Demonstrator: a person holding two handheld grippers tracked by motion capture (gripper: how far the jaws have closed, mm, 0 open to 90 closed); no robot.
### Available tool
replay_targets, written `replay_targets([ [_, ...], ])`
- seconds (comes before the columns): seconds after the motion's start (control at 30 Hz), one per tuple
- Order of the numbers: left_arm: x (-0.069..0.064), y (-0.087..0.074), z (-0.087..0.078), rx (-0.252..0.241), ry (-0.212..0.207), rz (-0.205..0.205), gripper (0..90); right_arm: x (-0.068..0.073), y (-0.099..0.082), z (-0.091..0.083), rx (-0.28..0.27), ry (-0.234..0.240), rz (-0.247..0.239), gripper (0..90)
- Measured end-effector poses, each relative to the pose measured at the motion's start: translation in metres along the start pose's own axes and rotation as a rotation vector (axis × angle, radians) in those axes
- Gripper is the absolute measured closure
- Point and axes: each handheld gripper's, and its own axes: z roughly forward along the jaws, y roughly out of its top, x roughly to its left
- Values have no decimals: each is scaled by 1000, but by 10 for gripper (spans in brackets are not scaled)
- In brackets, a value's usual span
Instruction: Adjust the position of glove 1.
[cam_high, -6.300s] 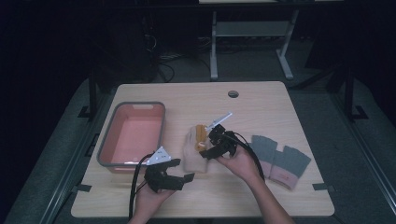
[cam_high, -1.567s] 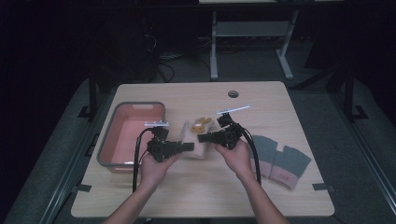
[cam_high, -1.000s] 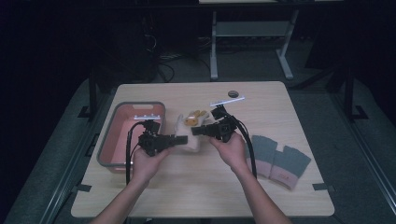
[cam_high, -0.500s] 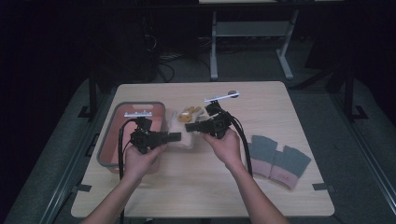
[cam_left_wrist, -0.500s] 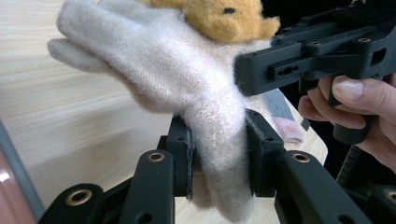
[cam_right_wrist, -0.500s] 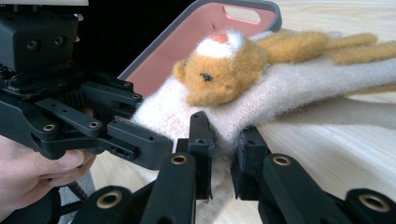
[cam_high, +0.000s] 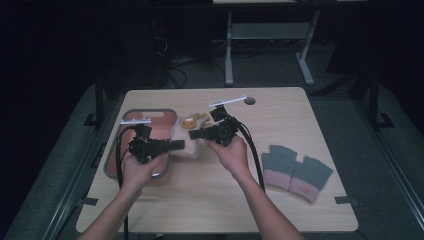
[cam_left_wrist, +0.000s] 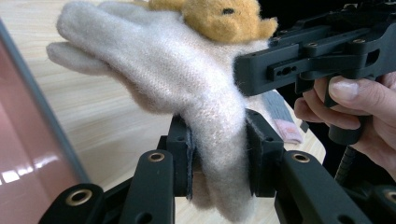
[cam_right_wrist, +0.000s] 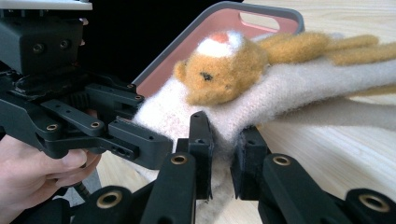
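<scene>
Here a fuzzy cream knitted mitten with an orange plush bear sewn on top (cam_high: 187, 134) is held off the light wooden table (cam_high: 280, 200) between both tools, just at the 3 o'clock edge of the pink rectangular plastic tray with a grey rim (cam_high: 129, 150). The left gripper (cam_left_wrist: 218, 156) is seen clamped on the mitten's cuff end, jaws closed down to the thickness of the bunched wool. The right gripper (cam_right_wrist: 223, 154) is likewise pinched on a fold of the same cuff edge, jaws nearly touching with wool between. In the high view the left gripper (cam_high: 172, 145) sits at about 8 o'clock of the mitten and the right gripper (cam_high: 196, 134) at about 3 o'clock, so the cuff is spanned between them and the mitten's long axis runs away toward 12 o'clock, fingertip end far from both. Judged from this, any drop into the tray calls for travel toward 9 o'clock, with the left hand nearer the tray. A pair of grey fingerless gloves with pink cuffs (cam_high: 296, 172) lies well apart at 4 o'clock, untouched.
</scene>
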Motion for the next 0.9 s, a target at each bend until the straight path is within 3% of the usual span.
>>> replay_targets([
  [0.9, 18, 12, -54, -57, 27, 10, 668, 37, 36, 33, 3, 41, -57, 798],
])
